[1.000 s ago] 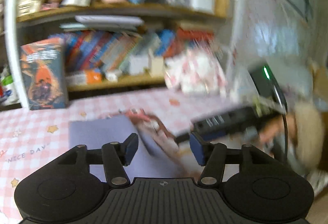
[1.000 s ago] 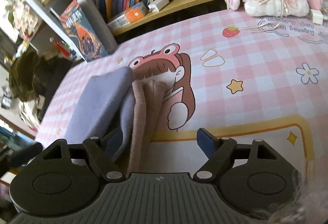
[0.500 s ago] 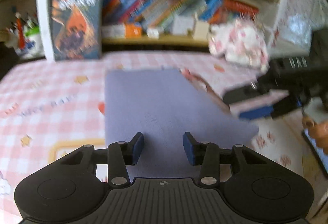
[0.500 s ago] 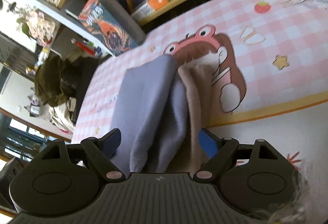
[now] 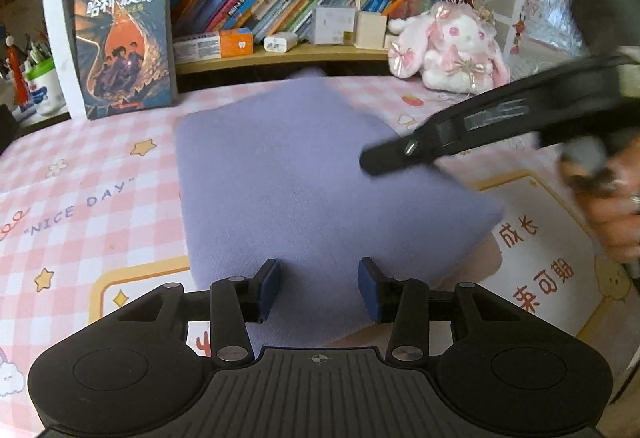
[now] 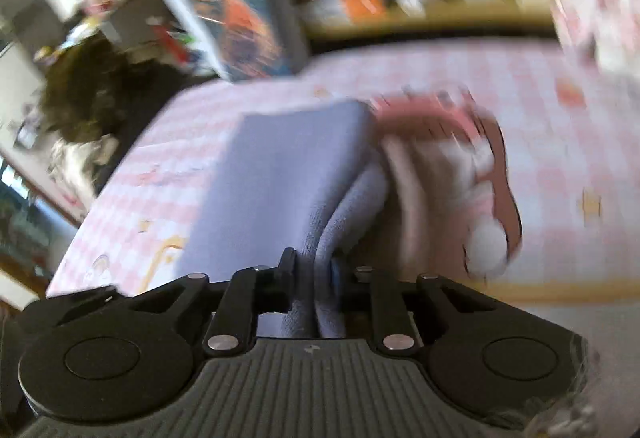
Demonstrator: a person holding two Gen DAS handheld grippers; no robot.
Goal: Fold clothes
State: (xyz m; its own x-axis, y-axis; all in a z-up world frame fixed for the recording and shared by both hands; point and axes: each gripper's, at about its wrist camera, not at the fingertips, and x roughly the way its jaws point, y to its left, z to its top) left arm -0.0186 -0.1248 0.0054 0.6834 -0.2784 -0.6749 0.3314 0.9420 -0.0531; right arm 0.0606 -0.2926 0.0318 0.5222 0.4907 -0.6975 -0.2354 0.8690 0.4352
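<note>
The left wrist view is sharp: the left claw (image 5: 319, 290) stands apart with nothing between its blue pads, just over the near edge of the lavender garment (image 5: 304, 177) that lies folded on the pink checked counter (image 5: 80, 197), with a plush rabbit (image 5: 452, 45) behind. Only the blurred right wrist view shows the right claw (image 6: 312, 274) clamped together on a bunched fold of the garment; from the left it appears just as a dark bar above the cloth

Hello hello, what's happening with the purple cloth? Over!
Right hand-held gripper shut on purple cloth edge. Left hand-held gripper open above cloth. Cloth on pink checked table cover. Nothing blocking.
</note>
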